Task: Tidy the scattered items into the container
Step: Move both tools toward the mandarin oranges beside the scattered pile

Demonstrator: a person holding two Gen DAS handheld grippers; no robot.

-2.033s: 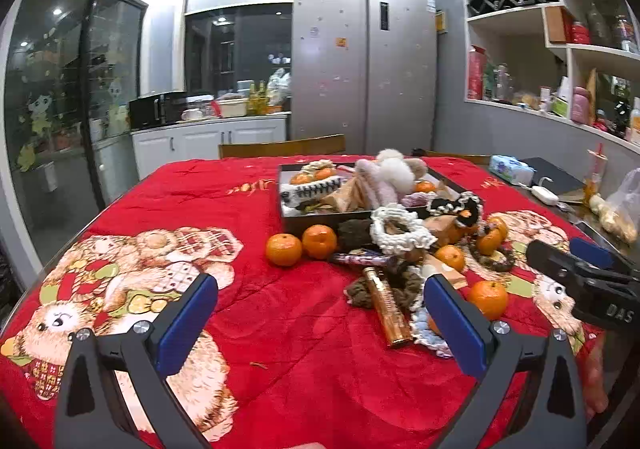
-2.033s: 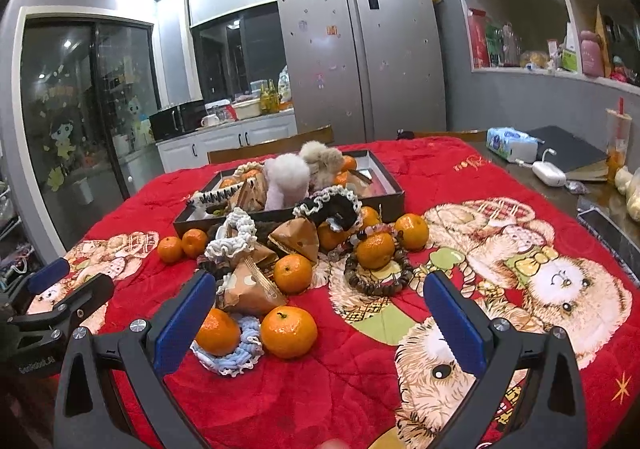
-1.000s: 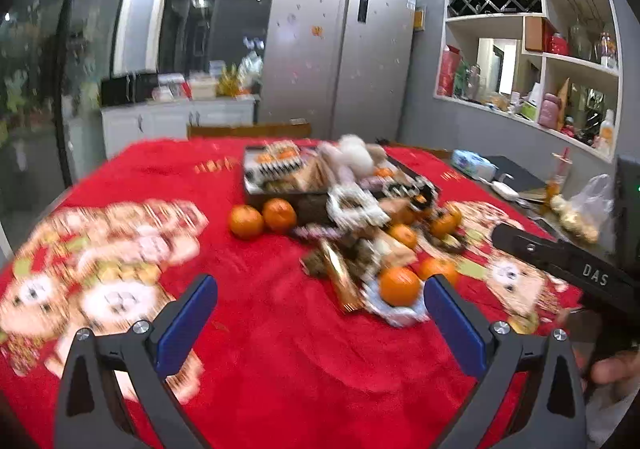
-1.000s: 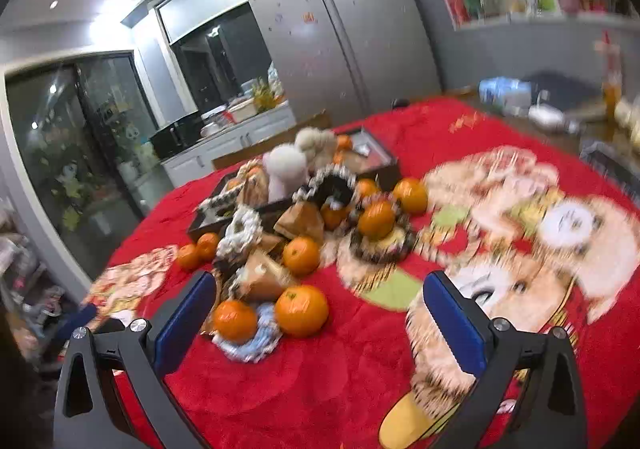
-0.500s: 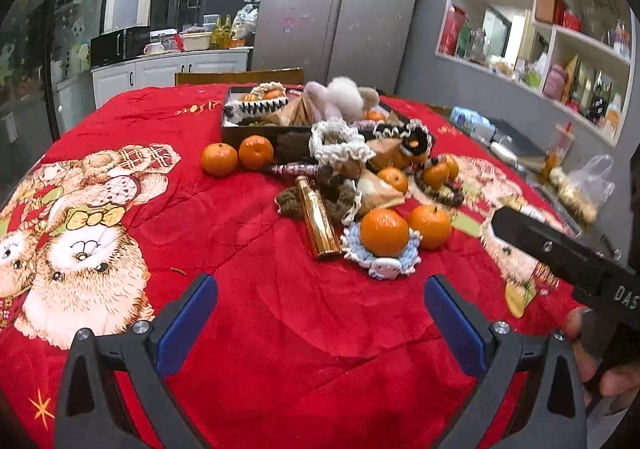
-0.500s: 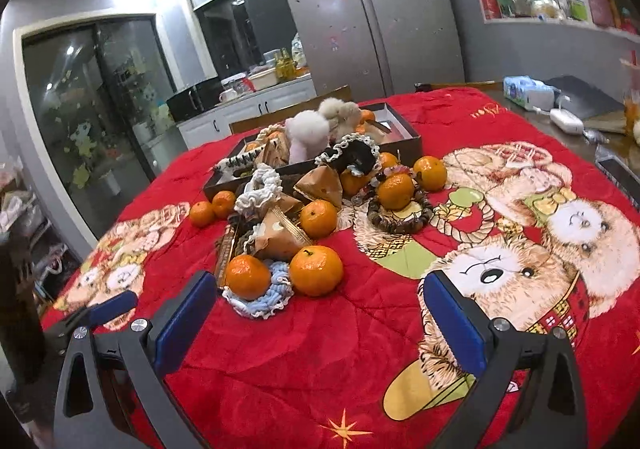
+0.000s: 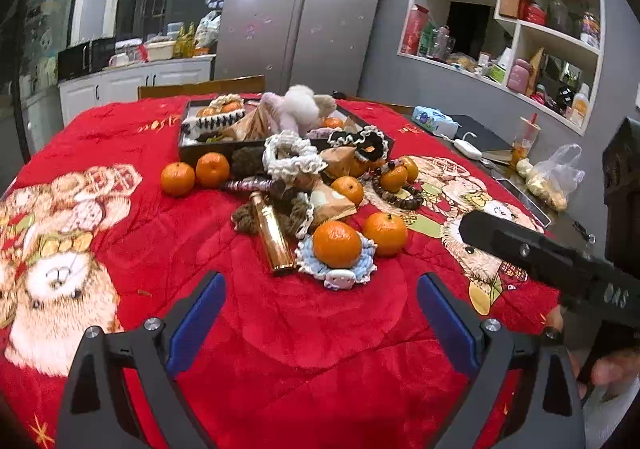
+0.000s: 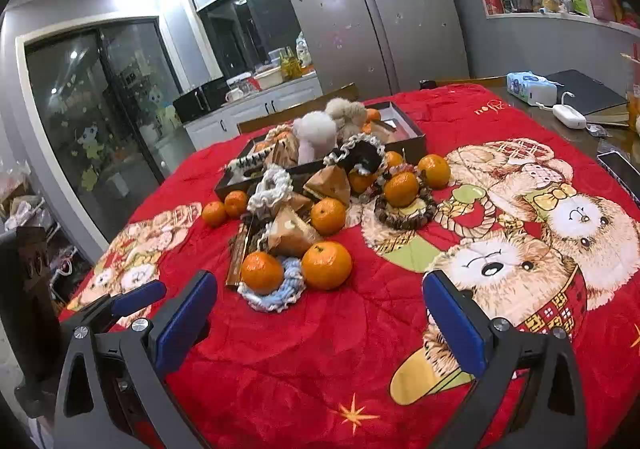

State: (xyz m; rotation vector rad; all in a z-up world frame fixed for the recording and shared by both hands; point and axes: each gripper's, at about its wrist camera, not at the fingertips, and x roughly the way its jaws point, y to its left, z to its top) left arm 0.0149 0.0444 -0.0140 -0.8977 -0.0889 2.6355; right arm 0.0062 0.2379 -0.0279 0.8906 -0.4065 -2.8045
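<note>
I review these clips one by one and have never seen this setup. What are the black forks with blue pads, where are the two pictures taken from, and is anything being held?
No robot here: a person carries a hand-held gripper in each hand, each with a fisheye camera looking along its two blue-padded fingers. One picture looks out from the left hand-held gripper, whose jaws are closing slightly with nothing between them; the other from the right hand-held gripper, open and empty. Each also shows at the edge of the other's view. On the red bear-print blanket lie scattered orange tangerines, a gold tube, frilly crocheted scrunchies and a brown bead bracelet. Behind them stands the dark rectangular tray, already partly filled.
</note>
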